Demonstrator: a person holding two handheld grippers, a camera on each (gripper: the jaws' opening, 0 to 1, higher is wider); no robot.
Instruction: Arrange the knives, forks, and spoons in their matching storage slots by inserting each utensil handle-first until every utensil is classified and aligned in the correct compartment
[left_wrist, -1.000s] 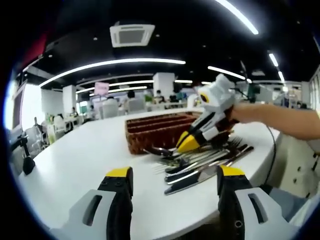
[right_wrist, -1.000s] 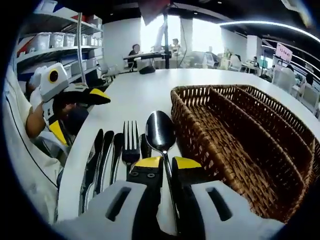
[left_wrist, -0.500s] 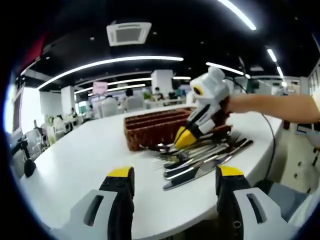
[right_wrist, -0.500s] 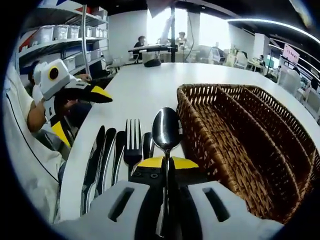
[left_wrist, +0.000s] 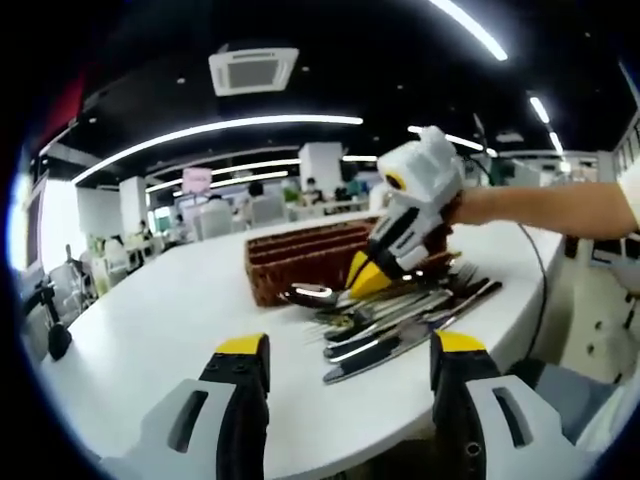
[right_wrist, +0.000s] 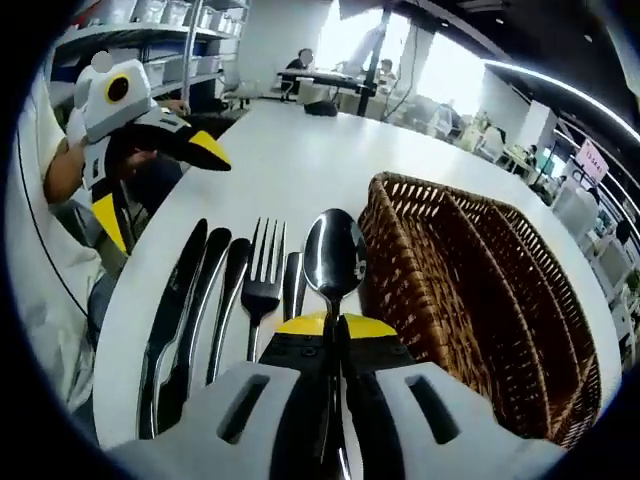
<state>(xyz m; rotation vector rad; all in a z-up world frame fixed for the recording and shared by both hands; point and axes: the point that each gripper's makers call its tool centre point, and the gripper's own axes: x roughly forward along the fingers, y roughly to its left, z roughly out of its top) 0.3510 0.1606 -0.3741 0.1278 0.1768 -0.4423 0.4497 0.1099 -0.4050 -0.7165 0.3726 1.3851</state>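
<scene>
Spoon (right_wrist: 334, 262) is clamped by its handle in the right gripper (right_wrist: 334, 325), bowl raised beside the basket (right_wrist: 480, 300), while the left gripper (left_wrist: 345, 345) hangs wide open, empty.

Opposed low views, shared basket (left_wrist: 300, 262)

Bare bench (right_wrist: 270, 150) lies open left of the wicker basket (right_wrist: 480, 290); a row of cutlery (right_wrist: 215, 300) crowds the basket's near side.
</scene>
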